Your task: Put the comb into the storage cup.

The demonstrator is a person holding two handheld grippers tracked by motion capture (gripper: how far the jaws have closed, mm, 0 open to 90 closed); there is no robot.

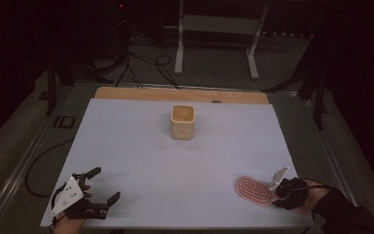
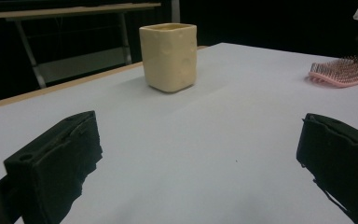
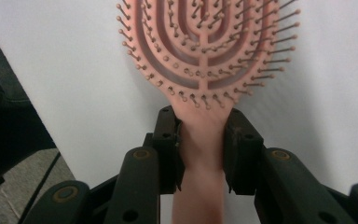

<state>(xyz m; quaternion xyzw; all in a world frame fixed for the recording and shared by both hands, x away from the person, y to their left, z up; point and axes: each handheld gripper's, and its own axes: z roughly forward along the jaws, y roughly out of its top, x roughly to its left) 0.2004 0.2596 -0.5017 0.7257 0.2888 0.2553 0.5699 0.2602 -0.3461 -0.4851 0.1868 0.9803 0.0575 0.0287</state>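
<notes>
Hairbrush point(image 3: 205, 56) is lying bristles-up on the counter point(image 1: 141, 146), well right of and nearer than the cup point(image 1: 182, 122). Right tool point(image 3: 200, 140) is clamping its handle; left tool point(image 1: 93, 187) is idling, jaws apart. Grasp looks done, lift and any placement pending.

We saw dim room, far part nearly black. White sheet-covered tabletop point(image 1: 136, 161) had bare light wooden strip point(image 1: 126, 93) along far edge. Grey carpeted floor point(image 1: 214, 68) lay beyond. White metal frame stand point(image 1: 179, 44) stood there, black cables point(image 1: 146, 66) trailing beside it. Dark metal legs point(image 1: 52, 85) flanked table.
</notes>
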